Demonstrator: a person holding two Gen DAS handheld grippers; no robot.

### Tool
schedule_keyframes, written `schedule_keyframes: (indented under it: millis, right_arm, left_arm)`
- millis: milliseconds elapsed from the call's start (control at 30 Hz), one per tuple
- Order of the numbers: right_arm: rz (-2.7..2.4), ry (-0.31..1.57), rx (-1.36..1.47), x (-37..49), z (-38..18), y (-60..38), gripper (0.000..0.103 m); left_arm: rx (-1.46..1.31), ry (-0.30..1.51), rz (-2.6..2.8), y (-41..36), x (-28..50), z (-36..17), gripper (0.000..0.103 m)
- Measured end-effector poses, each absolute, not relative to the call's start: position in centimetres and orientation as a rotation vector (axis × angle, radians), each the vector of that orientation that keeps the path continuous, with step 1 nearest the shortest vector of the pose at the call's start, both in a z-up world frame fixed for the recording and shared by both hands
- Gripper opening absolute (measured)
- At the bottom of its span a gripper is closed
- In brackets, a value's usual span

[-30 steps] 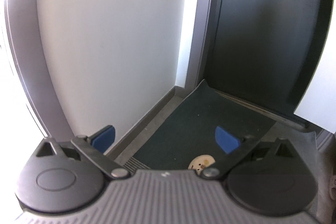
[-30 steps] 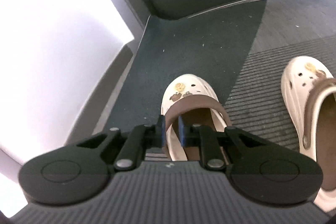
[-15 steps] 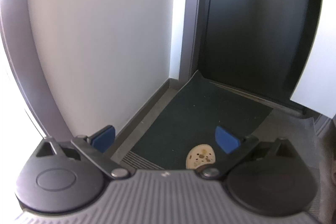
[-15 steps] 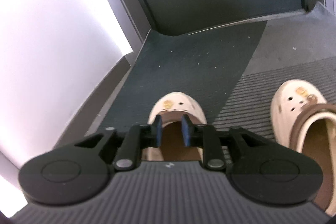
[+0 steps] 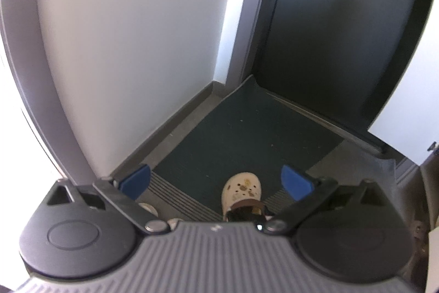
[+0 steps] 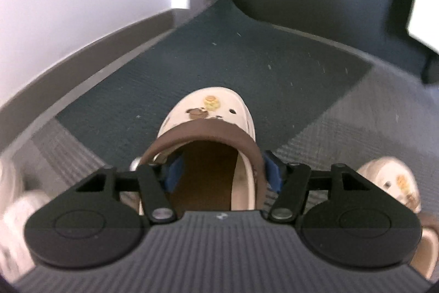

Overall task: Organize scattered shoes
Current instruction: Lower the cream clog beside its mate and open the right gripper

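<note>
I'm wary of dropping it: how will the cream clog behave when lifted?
The clog looks like moulded foam, so probably light and fairly stiff. Its brown strap may pivot. Gripped off-centre by the right gripper, it could tilt toe-down.

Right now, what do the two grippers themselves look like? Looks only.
Same build: the left gripper and right gripper each have a grey ribbed body with a small white logo, two black round housings, black link arms on silver pivot pins, and blue pads on the jaws. No cables or sleeves visible.
</note>
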State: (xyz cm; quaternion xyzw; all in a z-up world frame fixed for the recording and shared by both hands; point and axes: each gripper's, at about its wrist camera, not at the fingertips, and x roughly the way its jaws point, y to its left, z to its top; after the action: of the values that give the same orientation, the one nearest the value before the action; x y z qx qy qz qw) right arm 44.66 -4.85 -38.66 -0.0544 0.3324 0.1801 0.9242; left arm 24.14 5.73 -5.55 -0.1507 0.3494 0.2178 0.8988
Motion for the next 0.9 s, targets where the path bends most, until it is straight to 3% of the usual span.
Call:
schedule_keyframes:
  millis: [33,67,100,367,900]
  right_arm:
    - [0.339,0.683,-0.078,44.9,-38.8,-5.1,0.043]
    - [0.308,0.684,-0.044,45.1,-38.9,-5.4,0.029]
    - [0.272,0.69,-0.021,45.3,-38.8,-5.8,0.024]
    - [0.09,0.698,0.242,43.5,-39.3,-8.5,0.021]
    - [0.06,0.728,0.158,41.7,-38.9,-11.3,0.021]
  left_arm:
    - [-0.3,0.725,0.448,5.6,24.2,-5.7,0.103]
    - [-0.299,0.727,0.437,5.5,24.4,-5.9,0.103]
    - [-0.298,0.729,0.426,5.5,24.6,-6.1,0.103]
    - [-0.304,0.73,0.427,5.0,24.7,-6.6,0.103]
    - [-0.275,0.718,0.409,4.1,23.2,-5.9,0.103]
